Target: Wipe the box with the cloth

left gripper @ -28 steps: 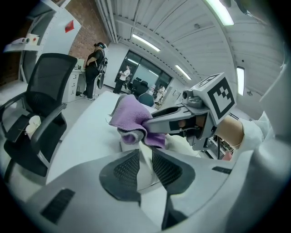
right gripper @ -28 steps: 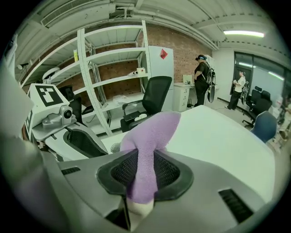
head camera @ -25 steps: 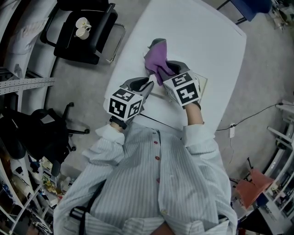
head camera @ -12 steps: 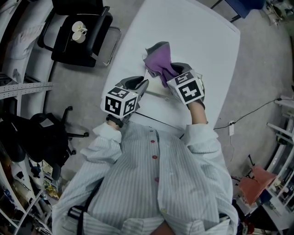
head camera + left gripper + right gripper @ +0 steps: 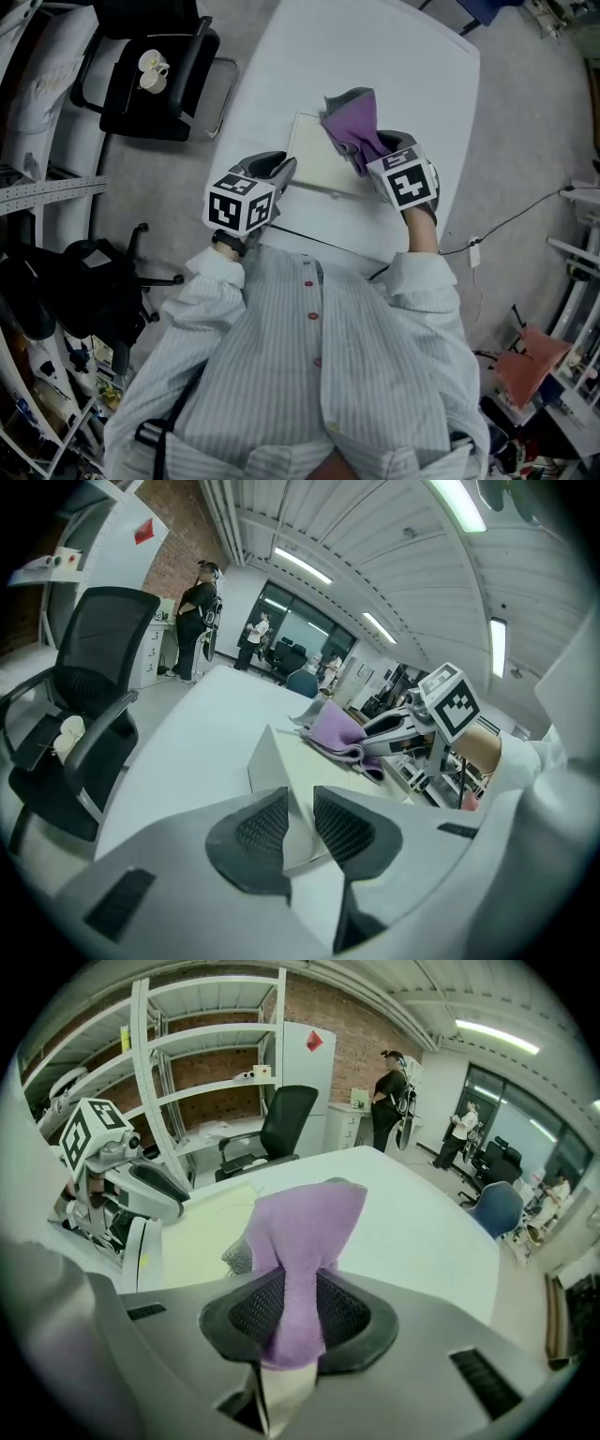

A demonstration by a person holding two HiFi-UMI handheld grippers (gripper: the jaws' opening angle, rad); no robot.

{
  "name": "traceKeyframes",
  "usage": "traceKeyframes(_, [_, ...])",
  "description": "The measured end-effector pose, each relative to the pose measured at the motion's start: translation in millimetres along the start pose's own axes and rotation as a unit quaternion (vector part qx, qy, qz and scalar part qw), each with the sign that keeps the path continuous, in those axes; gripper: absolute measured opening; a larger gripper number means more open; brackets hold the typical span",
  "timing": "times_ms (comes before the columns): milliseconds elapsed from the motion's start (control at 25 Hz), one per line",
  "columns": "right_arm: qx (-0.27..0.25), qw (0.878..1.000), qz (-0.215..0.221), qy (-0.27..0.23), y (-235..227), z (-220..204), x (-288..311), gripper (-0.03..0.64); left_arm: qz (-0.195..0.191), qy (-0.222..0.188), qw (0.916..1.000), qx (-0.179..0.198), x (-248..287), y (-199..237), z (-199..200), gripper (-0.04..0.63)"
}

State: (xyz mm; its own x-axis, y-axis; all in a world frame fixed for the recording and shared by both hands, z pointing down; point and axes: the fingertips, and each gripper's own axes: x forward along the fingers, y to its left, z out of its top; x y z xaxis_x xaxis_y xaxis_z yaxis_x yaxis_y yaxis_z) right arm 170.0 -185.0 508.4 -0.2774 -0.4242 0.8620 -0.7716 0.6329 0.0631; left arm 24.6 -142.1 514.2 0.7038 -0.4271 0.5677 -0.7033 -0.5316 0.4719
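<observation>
The box (image 5: 317, 171), flat and pale, lies on the white table (image 5: 375, 56) close to its near edge, about midway between the two long edges. The left gripper (image 5: 300, 810) has its jaws clenched on the near left edge of the box, with the thin wall between the two pads, so it serves to hold the box in place. The right gripper (image 5: 298, 1302) has its jaws closed tight on the purple cloth (image 5: 305, 1227), which stands out in front of them as a bunch and lies over the far right corner of the box. To wipe well, I think the cloth should be pressed flat on the top, not only touched with its tip, and drawn in straight overlapping strokes from that corner toward the left edge of the box. The left grip should be firm, because such a light box will probably slide on the smooth table. The hard jaws should not scrape the top.
</observation>
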Motion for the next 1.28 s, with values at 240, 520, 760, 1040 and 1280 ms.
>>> traceKeyframes(240, [0.033,0.999,-0.038,0.013,-27.8,-31.9,-18.0,0.098,-0.003,0.0,1.0,-0.002,0.6,-1.2,0.2,0.07])
traceKeyframes(520, [0.062,0.997,-0.051,-0.002,-32.3,-38.1,-25.4,0.097,-0.006,0.0,1.0,0.0,0.9,-2.3,0.3,0.071])
traceKeyframes(760, [0.042,0.997,-0.054,-0.021,-12.1,-22.4,-34.7,0.097,-0.008,-0.003,1.0,-0.002,0.4,-2.3,0.2,0.072])
traceKeyframes(1040, [0.013,0.994,0.045,-0.097,66.3,41.8,-34.0,0.097,-0.01,-0.007,0.9999,-0.01,0.5,-1.2,0.8,0.072])
traceKeyframes(1280, [-0.016,0.995,0.069,-0.074,97.9,58.1,0.0,0.097,-0.012,-0.013,0.9997,-0.019,0.4,-2.8,0.6,0.072])
